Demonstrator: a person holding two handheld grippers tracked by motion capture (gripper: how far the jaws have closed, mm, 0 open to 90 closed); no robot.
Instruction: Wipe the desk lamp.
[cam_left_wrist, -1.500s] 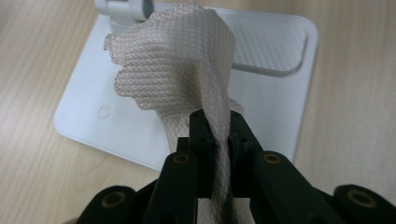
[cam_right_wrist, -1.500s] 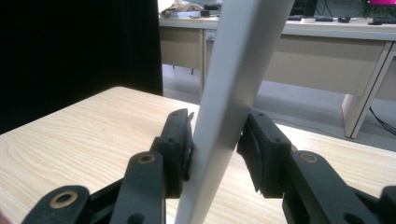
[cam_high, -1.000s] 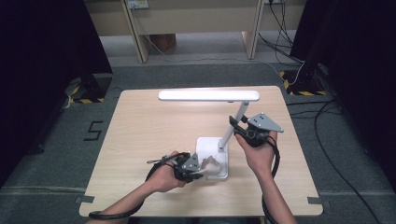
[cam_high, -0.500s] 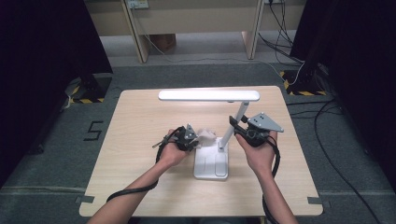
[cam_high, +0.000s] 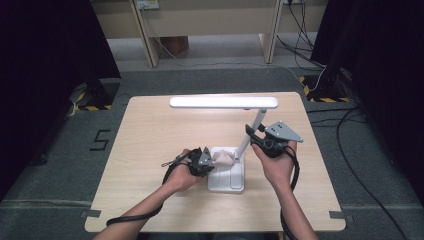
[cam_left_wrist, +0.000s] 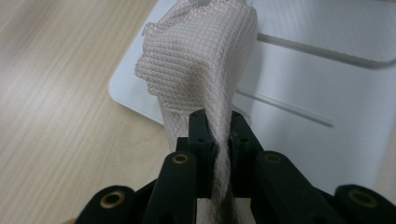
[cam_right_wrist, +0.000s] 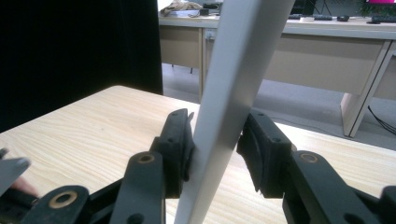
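Note:
A white desk lamp stands on the wooden table (cam_high: 150, 135), with a flat base (cam_high: 227, 175), a slanted arm (cam_high: 256, 121) and a long head bar (cam_high: 223, 102). My left gripper (cam_high: 209, 160) is shut on a beige waffle-weave cloth (cam_high: 223, 158) that rests on the base's far left part. In the left gripper view the cloth (cam_left_wrist: 201, 51) bunches up from between the jaws (cam_left_wrist: 219, 121), over the base (cam_left_wrist: 327, 79). My right gripper (cam_high: 253, 133) is shut on the lamp arm; in the right gripper view the arm (cam_right_wrist: 238, 60) runs between its jaws (cam_right_wrist: 217, 140).
Bare tabletop stretches left of the lamp and under its head bar. Beyond the table are wooden desk legs (cam_high: 145, 30), dark curtains, floor cables (cam_high: 350, 120) at the right and yellow-black tape (cam_high: 90, 106). Each gripper trails a black cable toward the front edge.
The left gripper swung with the cloth from the base's near left side to the far side, then came back down onto the base. The right gripper stayed clamped on the lamp arm.

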